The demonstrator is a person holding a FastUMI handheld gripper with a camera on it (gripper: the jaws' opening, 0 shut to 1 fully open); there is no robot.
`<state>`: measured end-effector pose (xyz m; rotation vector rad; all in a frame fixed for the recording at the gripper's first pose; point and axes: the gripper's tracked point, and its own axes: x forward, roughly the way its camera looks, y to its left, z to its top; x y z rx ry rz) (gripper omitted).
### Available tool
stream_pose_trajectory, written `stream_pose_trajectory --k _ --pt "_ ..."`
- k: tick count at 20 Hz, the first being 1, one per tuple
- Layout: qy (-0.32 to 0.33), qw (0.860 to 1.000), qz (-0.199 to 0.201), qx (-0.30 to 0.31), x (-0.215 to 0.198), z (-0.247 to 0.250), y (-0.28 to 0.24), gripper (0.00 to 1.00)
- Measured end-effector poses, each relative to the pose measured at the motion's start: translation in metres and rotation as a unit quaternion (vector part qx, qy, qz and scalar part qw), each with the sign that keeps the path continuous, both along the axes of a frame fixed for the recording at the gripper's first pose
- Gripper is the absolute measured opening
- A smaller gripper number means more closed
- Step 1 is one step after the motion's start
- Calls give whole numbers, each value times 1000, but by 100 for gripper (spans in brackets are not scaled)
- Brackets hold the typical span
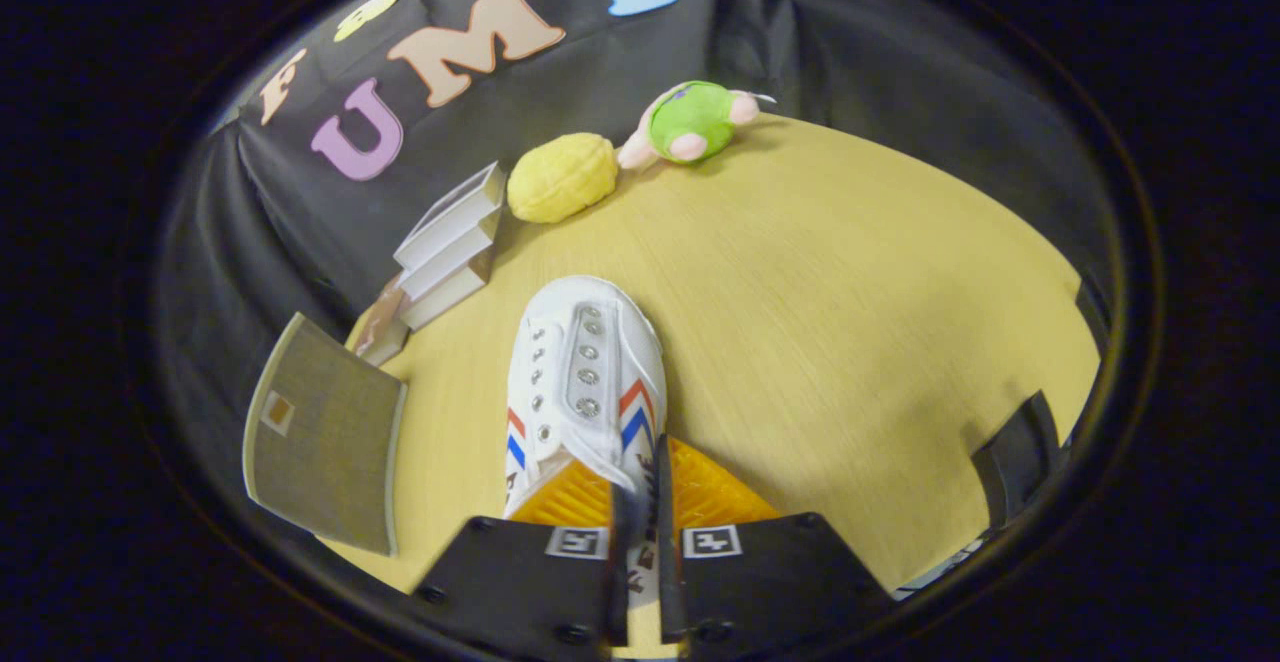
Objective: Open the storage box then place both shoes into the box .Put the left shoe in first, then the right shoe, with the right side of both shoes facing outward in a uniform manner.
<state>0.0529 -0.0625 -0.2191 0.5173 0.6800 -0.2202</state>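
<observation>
gripper view: the gripper (640,502) has its two orange fingers (565,497) drawn almost together, pinching the heel edge of a white canvas shoe (585,372), whose toe points to 12 o'clock. the shoe looks lifted over the wooden table (850,322), though that is hard to confirm. it should be light and soft — thin canvas that folds under pressure, so the stiffer heel rim is the sensible hold, and the toe may sag or swing. at 9 o'clock lies a grey-brown flap (320,432), probably the box lid; the box body can't be made out. at 11 o'clock a stack of books (450,242), then a yellow plush (562,177) and a green plush toy (690,122) toward 12 — all well apart from the shoe. a black object (1020,457) sits at 3 o'clock.
</observation>
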Motion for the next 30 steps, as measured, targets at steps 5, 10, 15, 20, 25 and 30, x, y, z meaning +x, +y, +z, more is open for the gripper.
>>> stream_pose_trajectory --k 5,10,15,20,25,30 --pt "-26 989 -38 140 -3 -8 -5 9" --pt "-49 974 -27 220 -7 15 30 9" --pt "-59 960 18 273 -7 51 90 9" --pt "-70 948 81 301 -5 91 159 9" --pt "-71 948 127 285 1 125 216 8" --pt "-67 940 173 286 9 152 283 9"
